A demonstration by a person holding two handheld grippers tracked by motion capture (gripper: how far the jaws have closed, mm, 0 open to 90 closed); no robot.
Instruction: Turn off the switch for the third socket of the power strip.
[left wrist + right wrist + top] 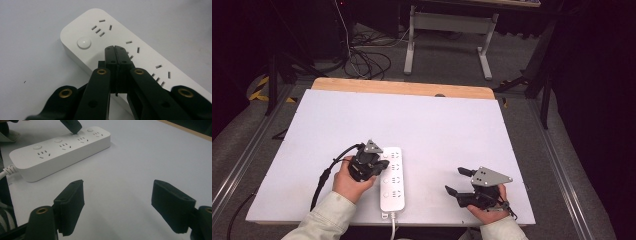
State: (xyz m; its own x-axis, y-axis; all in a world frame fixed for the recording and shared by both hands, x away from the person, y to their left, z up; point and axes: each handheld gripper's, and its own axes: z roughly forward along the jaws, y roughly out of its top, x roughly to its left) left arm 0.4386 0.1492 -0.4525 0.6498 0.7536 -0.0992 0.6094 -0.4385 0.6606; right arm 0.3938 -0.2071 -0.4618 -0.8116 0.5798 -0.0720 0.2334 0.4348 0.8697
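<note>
The long white plastic power strip (392,178) with four round buttons is lying flat near the front edge of the white table (452,125), its cable going off the edge toward the person. The left gripper (115,48) is pressing its jaws, closed together on nothing, down on the strip's top face between two sockets, while the right gripper (125,202) is waiting well apart over bare table with its jaws spread wide. I think the strip is stiff, light and rather smooth, so it is probably sliding easily, and taking it across the narrow sides near the middle looks the safest.
</note>
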